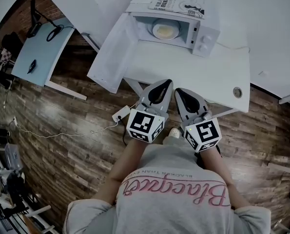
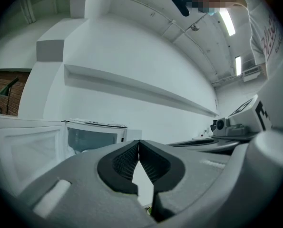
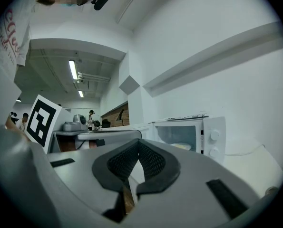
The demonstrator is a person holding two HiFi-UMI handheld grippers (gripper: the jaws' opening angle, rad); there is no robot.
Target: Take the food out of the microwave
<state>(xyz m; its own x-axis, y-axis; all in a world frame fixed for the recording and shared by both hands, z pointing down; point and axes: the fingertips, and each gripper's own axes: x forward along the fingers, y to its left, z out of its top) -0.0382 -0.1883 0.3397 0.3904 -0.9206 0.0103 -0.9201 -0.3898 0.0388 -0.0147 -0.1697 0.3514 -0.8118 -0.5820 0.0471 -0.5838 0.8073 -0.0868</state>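
A white microwave (image 1: pixel 176 29) stands on the white table (image 1: pixel 183 74), its door (image 1: pixel 113 50) swung wide to the left. Inside lies a pale plate of food (image 1: pixel 164 30), also seen as the food (image 3: pixel 183 146) in the right gripper view. My left gripper (image 1: pixel 165 83) and right gripper (image 1: pixel 178 91) are side by side at the table's near edge, pointing level toward the microwave, well short of it. Both are shut with nothing between their jaws. The left gripper view shows the microwave (image 2: pixel 94 137) beyond the closed left gripper (image 2: pixel 139 144); the right gripper (image 3: pixel 138 144) is closed too.
Papers (image 1: pixel 176 4) lie on top of the microwave. A round hole (image 1: pixel 237 92) sits in the table's right part. A blue-grey desk (image 1: pixel 40 50) stands at the left, a power strip (image 1: pixel 121 113) and cable lie on the wooden floor. People stand far off (image 3: pixel 91 119).
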